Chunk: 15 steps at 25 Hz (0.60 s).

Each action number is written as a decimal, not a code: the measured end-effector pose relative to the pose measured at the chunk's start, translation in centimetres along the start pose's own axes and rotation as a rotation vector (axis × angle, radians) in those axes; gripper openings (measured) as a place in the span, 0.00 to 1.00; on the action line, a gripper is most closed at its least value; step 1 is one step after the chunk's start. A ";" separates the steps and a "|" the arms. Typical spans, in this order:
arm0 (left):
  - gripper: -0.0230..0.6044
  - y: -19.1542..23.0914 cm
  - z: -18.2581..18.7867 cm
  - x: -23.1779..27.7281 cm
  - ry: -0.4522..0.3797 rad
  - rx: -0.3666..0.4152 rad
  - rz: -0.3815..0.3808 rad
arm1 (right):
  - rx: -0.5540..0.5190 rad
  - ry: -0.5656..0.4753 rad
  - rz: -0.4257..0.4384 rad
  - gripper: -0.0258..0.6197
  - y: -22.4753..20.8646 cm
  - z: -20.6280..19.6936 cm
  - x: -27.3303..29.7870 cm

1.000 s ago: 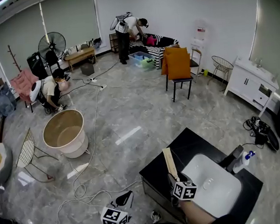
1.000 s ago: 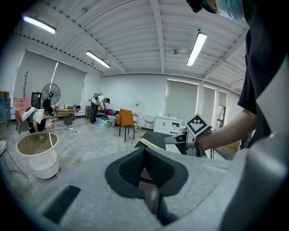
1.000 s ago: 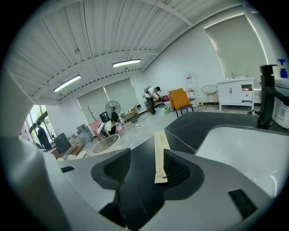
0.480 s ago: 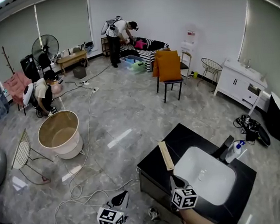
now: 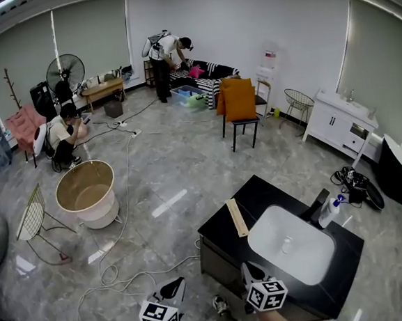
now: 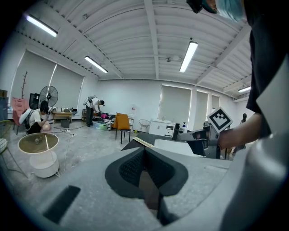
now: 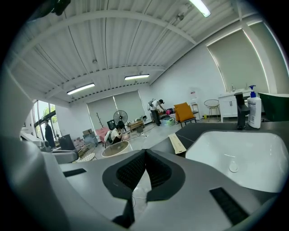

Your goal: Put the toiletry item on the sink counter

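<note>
A flat, pale wooden toiletry strip [image 5: 237,217] [image 7: 177,143] lies on the black sink counter [image 5: 220,237], left of the white basin [image 5: 291,245] [image 7: 239,149]. A white pump bottle [image 5: 329,211] [image 7: 254,108] stands beside the black faucet [image 5: 315,206]. My right gripper [image 5: 250,276] [image 7: 145,153] hovers at the counter's near edge, a short way back from the strip, shut with nothing in it. My left gripper [image 5: 174,288] [image 6: 144,151] is over the floor left of the counter, its pads together and empty.
A round beige tub [image 5: 88,194] and loose cables [image 5: 119,268] are on the floor to the left, with a wire chair [image 5: 34,216] beyond. An orange chair [image 5: 240,107] and a white cabinet [image 5: 341,119] stand further back. Two people are at the far side.
My right gripper has drawn back from the wooden strip, which stays lying on the counter. Both grippers and the view have backed away from the counter.
</note>
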<state>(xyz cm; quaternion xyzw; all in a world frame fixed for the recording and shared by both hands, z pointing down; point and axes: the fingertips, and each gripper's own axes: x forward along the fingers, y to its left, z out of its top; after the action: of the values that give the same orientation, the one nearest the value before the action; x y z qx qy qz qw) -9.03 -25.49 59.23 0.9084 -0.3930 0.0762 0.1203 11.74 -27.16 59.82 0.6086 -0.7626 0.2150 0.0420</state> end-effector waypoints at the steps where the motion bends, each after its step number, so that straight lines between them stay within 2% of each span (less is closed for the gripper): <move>1: 0.04 -0.2 -0.1 -0.4 -0.001 0.001 0.001 | 0.000 -0.004 0.002 0.04 0.3 -0.1 -0.5; 15: 0.04 -3.1 -1.4 -4.7 -0.011 0.025 -0.024 | -0.026 -0.021 0.066 0.04 5.3 -2.3 -5.9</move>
<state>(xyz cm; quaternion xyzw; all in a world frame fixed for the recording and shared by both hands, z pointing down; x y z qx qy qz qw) -9.98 -19.73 59.02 0.9149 -0.3818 0.0746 0.1076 7.79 -20.03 58.53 0.5846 -0.7855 0.2002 0.0349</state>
